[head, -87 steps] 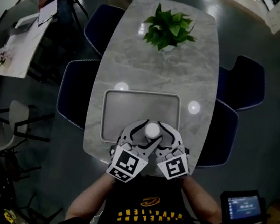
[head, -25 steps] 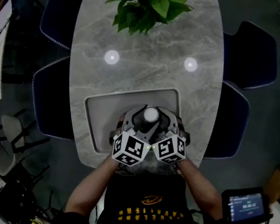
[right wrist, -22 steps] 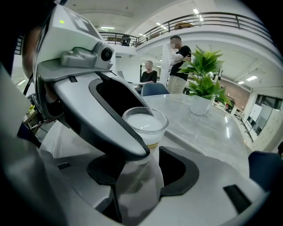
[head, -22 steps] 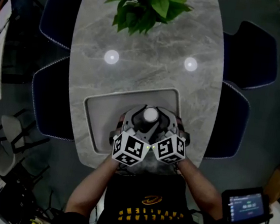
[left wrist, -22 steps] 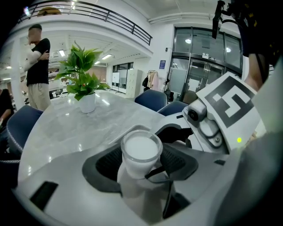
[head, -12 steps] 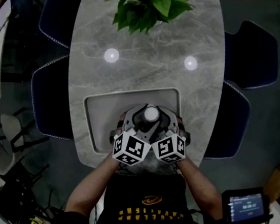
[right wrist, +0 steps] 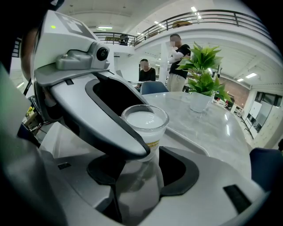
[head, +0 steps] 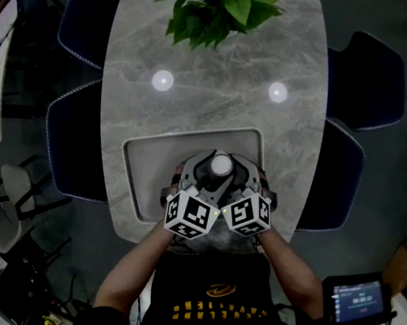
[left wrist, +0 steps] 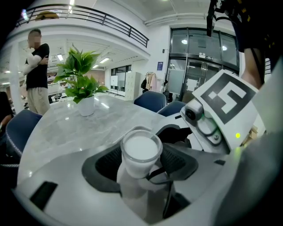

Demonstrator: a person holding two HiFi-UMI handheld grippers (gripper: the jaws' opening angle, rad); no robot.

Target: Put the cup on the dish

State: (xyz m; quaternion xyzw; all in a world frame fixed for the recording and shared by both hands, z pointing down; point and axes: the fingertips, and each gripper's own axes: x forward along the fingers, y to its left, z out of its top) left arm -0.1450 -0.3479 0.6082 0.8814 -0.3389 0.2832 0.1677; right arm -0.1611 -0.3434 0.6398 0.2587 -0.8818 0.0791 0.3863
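**The cup is over the dish now**

A little while ago we had the cup [head: 221, 165] near the front edge of the dish [head: 146, 176]. Now the cup is further in, close to the middle and a bit to the right. In the last moment nothing moves. The cup and both grippers stay in the same spot.

We think this means the carrying part is done. What is left is to let go and pull back. The grippers hide the bottom of the cup, so we cannot tell if it already stands on the dish or hangs just above it.

Our left gripper [left wrist: 140, 154] has its jaws wide, with one dark pad on each side of the cup. The pads press on the cup. Our right gripper [right wrist: 141, 170] does the same from the other side. So we hold the cup with both at once. The two grippers sit close together. In the right gripper view, one jaw of the left gripper crosses in front of the cup.

The cup is clear and stands straight up. It is white right up to the top. We cannot tell if that is milk or a lid.

The dish is grey and flat with a low rim. Only the cup is in it.

At the far end of the table [head: 211, 107], a white pot [left wrist: 86, 107] holds a green plant [head: 213, 7].
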